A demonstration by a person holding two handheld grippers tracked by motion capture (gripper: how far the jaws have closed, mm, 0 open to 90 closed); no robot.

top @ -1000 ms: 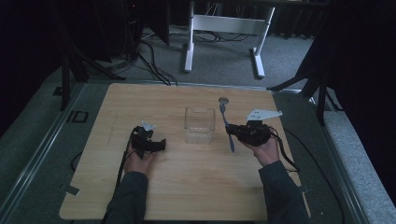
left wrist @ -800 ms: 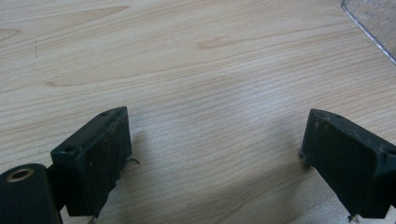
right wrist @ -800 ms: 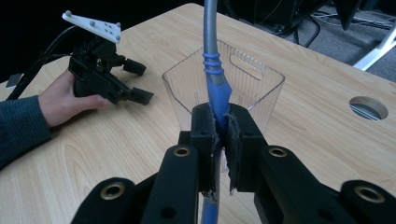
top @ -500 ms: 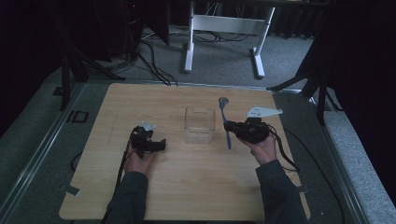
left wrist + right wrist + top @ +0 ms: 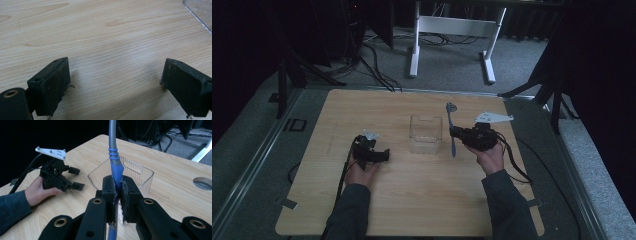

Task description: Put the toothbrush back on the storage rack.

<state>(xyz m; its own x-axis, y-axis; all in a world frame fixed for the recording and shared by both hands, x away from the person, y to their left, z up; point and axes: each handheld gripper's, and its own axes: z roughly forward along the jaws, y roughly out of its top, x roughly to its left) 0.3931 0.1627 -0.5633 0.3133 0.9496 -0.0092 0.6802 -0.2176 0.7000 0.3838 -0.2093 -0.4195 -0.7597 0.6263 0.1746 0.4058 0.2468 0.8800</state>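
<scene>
Gripping blue-handled utensil (image 5: 115, 167) beside clear bin (image 5: 140, 173)

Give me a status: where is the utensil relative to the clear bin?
Done: the right gripper is shut on the blue-handled utensil, lifted beside the clear bin. In hand: the utensil is held just right of the bin, not yet over it. Left: probably moving it over and letting go; the bin looks empty. The left gripper rests open on the table, holding nothing.
</scene>
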